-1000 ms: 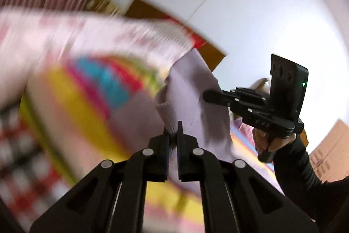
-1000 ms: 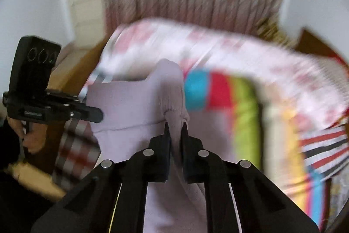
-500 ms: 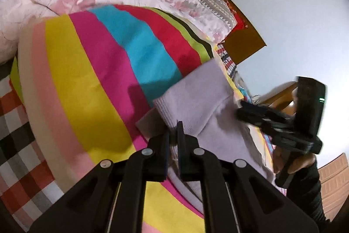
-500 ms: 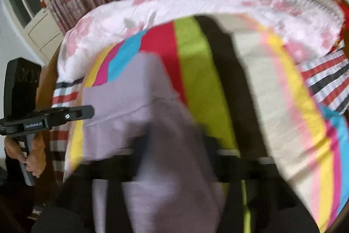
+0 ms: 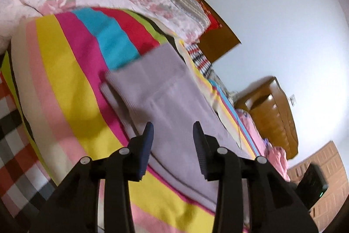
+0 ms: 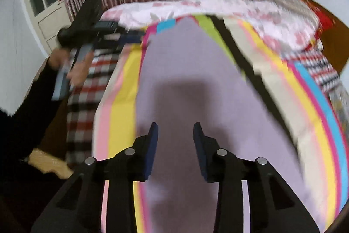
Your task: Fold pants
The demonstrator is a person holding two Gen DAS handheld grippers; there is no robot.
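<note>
Pale lilac knit pants [image 5: 172, 102]: laid folded on the rainbow-striped bedsheet [image 5: 65, 84], ahead of and beneath both sets of jaws. Left gripper [image 5: 172, 134]: jaws just parted, released, nothing pinched between them. Right gripper [image 6: 175, 137]: jaws just narrowed yet apart, nothing grasped; the lilac fabric is seen below its fingers.

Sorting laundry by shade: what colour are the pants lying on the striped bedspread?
Plain pale lilac knit pants, seen best in the right wrist view, spread over the multicoloured striped bedspread.
</note>
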